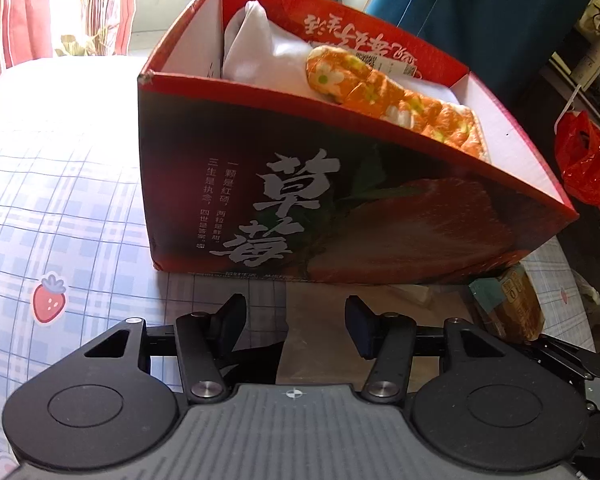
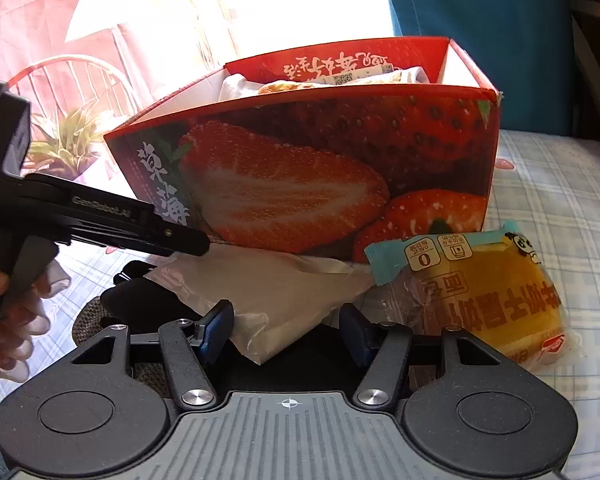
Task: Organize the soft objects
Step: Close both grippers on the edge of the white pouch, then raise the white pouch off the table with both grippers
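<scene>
The left gripper [image 1: 296,316] stood open and empty, the strawberry box [image 1: 340,200] at twelve o'clock holding a white cloth [image 1: 260,56] and an orange floral cloth [image 1: 384,92]. The right gripper [image 2: 286,328] gaped around a grey bag [image 2: 268,292] without pinching it; a wrapped bun [image 2: 488,292] lay at two o'clock.

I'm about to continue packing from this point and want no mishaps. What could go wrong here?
1. The right tongs stand open over a thin translucent bag; its slippery film might slide out when pinched.
2. The wrapped bread lies against the strawberry box, so a grab could nudge the box.
3. The box already holds a white bundle and an orange floral item near its rim; more items may spill.
</scene>
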Demonstrator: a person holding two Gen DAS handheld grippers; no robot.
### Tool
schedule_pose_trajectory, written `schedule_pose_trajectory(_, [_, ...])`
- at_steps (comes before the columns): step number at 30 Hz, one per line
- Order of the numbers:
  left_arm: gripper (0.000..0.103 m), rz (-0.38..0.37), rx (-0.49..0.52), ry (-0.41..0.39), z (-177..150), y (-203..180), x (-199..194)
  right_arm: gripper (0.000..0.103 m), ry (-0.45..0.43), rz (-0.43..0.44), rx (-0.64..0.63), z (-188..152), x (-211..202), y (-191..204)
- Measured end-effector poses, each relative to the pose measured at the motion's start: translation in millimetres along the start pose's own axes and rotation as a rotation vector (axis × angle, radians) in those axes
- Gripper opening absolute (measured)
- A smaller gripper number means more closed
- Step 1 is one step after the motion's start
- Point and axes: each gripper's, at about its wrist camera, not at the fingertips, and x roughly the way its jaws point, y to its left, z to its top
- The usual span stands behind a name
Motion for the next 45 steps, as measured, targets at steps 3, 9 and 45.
schedule_pose_trajectory(3, [0.054,-0.016,-0.007,0.018,-0.6,1.1,6.0,0.055,0.01,0.01,0.02,1.1,0.9,-2.3])
schedule_pose_trajectory(9, [0.051,-0.074,-0.031,0.02,-4.3,3.4,8.6,0.052,0.03,0.039,0.063,4.0,1.3,-8.4])
schedule_pose_trajectory(45, [0.019,-0.132,0.01,-0.087,-36.3,-16.9,-68.7,0.004,-0.023,0.107,0.157,10.0,-48.3,-14.4])
